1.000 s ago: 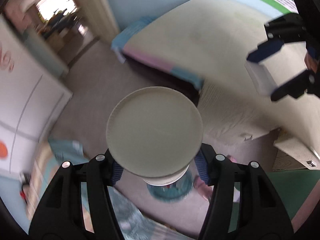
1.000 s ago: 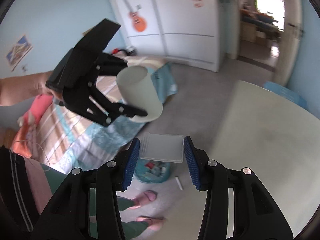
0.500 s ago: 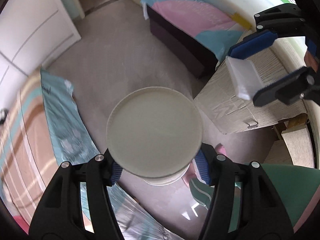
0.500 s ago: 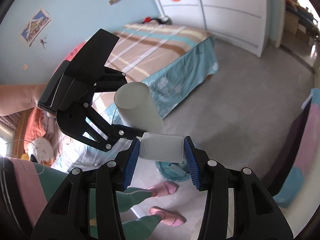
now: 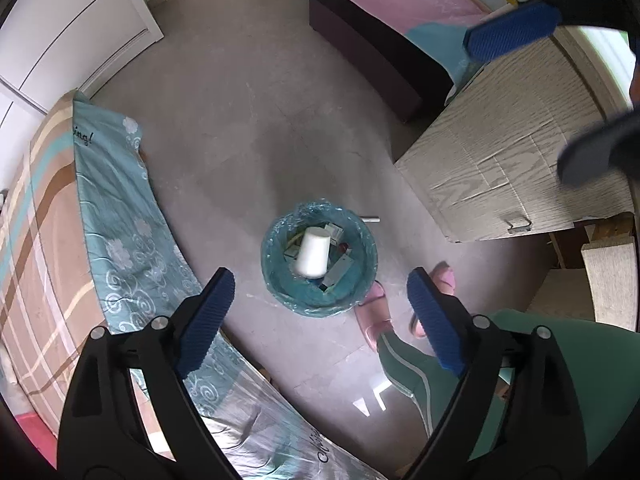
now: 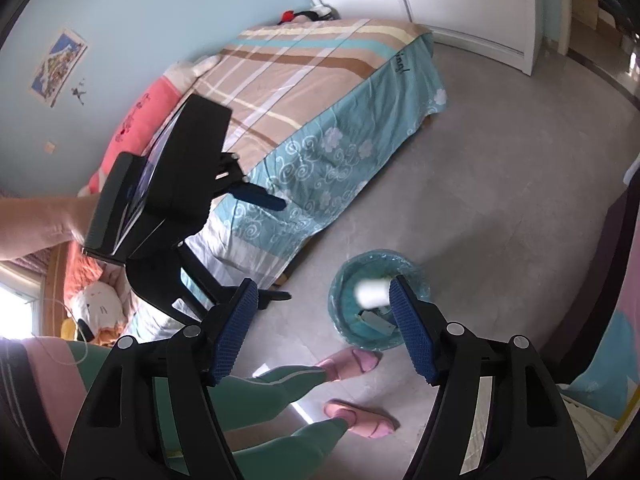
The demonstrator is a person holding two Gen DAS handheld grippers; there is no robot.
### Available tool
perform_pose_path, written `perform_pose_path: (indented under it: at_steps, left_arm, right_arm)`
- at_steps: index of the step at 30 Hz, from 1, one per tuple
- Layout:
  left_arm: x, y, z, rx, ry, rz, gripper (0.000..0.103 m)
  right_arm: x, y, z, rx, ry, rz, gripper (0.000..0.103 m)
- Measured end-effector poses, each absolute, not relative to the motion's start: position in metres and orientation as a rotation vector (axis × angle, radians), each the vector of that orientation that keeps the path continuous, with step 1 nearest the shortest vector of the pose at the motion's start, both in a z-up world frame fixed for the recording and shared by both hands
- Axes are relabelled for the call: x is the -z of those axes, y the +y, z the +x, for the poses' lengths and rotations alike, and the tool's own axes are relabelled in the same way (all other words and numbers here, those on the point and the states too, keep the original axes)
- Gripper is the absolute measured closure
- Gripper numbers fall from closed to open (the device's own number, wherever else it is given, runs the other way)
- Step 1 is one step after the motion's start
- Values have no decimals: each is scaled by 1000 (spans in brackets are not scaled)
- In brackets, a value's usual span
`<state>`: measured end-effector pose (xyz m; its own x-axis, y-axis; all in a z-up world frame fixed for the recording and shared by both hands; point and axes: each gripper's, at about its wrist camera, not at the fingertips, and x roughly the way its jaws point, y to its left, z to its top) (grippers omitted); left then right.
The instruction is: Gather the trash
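Observation:
A small bin [image 5: 276,280] [image 6: 340,304] lined with a teal bag stands on the grey floor. A white paper cup [image 5: 313,258] [image 6: 372,292] lies in it on its side, over other scraps. Beside the cup rests a clear flat plastic box [image 5: 338,274] [image 6: 376,322]. My left gripper [image 5: 320,300] [image 6: 272,248] points straight down above the bin; its jaws are opening with nothing between them. My right gripper [image 6: 324,320] [image 5: 552,96] hangs beside and above the bin; its jaws are opening too, and they hold nothing.
A bed [image 6: 320,92] with a striped and teal cover borders the floor on one side. A pale wooden cabinet [image 5: 512,152] and a pink and blue bench [image 5: 400,8] stand on the other. The person's green trouser legs [image 6: 280,392] and pink slippers [image 5: 376,312] are right by the bin.
Both grippers moved down over the bin and let go. The cup left the left jaws and the clear box left the right jaws; both now lie in the bin.

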<state>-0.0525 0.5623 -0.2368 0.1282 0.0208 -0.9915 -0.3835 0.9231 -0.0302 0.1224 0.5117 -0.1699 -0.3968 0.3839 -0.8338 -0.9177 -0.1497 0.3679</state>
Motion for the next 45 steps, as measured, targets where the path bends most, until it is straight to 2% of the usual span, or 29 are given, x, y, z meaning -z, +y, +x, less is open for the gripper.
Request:
perform_pose_path:
  at_steps: [10,21,32,35,45]
  left_arm:
    - [210,567,-49,-314,1366,-273,15]
    - [124,531,21,-194,1209,-39,12]
    - [82,406,138,143,1039,202,12]
    - [74,362,164,254,998,224,7]
    - [58,217,210,485,917,269,7]
  right_arm:
    - [142,491,139,-1688,1065,-667,34]
    - [77,395,185,-1495,941,-485,30]
    - [45,188,211,-980,884,-202,27]
    - [45,126,200,-811,876,-146,23]
    - [53,-42,145,-410,863,35,21]
